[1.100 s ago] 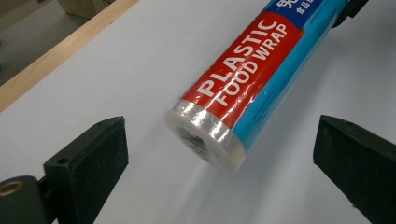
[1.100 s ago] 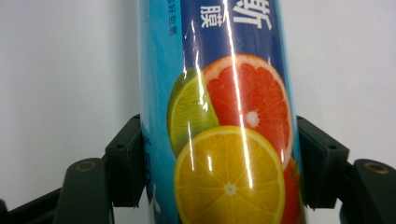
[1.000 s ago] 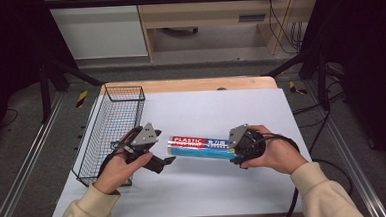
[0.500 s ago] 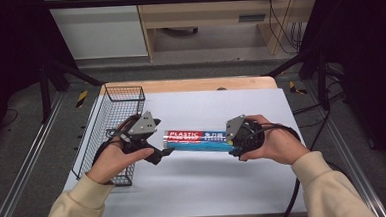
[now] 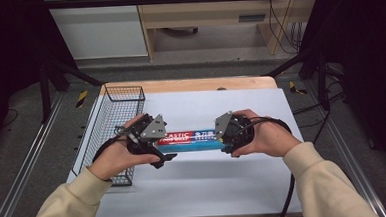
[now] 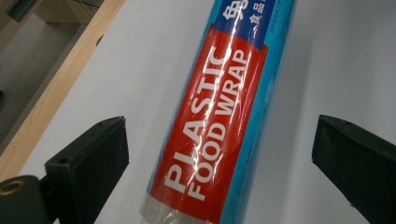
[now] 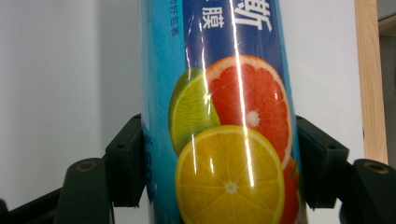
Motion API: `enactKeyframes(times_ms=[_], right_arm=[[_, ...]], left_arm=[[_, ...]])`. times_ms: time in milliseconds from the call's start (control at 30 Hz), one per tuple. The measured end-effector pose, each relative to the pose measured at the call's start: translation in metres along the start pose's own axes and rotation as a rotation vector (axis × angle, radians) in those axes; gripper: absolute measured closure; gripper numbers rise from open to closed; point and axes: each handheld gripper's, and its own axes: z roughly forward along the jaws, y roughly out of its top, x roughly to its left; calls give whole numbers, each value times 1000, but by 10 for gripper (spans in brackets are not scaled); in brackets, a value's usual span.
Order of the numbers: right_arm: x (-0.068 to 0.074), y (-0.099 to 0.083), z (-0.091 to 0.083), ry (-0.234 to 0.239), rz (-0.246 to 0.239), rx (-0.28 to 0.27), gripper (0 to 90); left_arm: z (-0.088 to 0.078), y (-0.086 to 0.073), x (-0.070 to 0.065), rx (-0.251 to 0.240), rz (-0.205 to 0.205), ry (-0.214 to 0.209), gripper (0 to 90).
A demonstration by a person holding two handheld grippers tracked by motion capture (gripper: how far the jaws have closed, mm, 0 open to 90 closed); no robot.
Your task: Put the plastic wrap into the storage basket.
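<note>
A roll of plastic food wrap (image 5: pixel 190 140), blue with a red label, hangs level above the white table sheet (image 5: pixel 225 187) between my two grippers. My right gripper (image 5: pixel 223 136) is shut on its right end; in the right gripper view both black jaws press the sides of the roll (image 7: pixel 224 140) at its fruit print, gripper (image 7: pixel 219 158). My left gripper (image 5: pixel 159 143) is at the roll's left end. In the left gripper view its jaws stand wide apart on either side of the roll (image 6: pixel 215 121) without touching it, gripper (image 6: pixel 223 140).
A black wire basket (image 5: pixel 115 117) stands along the table's left side, close to my left hand. The wooden table edge (image 5: pixel 195 85) runs along the back. White sheet lies bare in front of and behind the roll.
Both hands have risen and shifted slightly left, carrying the roll up off the sheet. The right gripper's hold on the roll looks the same.
</note>
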Motion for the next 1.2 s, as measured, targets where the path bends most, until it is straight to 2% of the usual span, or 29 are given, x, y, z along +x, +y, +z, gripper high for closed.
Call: enactKeyframes(times_ms=[300, 367, 433, 700, 867, 1200], right_arm=[[1, 7, 0, 5, -14, -14, 310], [1, 9, -2, 4, -18, -14, 310], [-1, 10, -3, 3, -25, -16, 310], [0, 18, -8, 6, -50, -14, 310], [0, 21, -8, 7, -59, -11, 311], [1, 26, -10, 13, -71, -16, 311]], left_arm=[[-1, 2, 0, 1, 1, -11, 38], [1, 3, 0, 18, 10, -15, 38], [3, 3, 0, 21, 5, -19, 38], [5, 5, 0, 46, 37, -26, 51], [8, 6, 1, 64, 28, -20, 61], [20, 7, 1, 97, 67, -56, 106]])
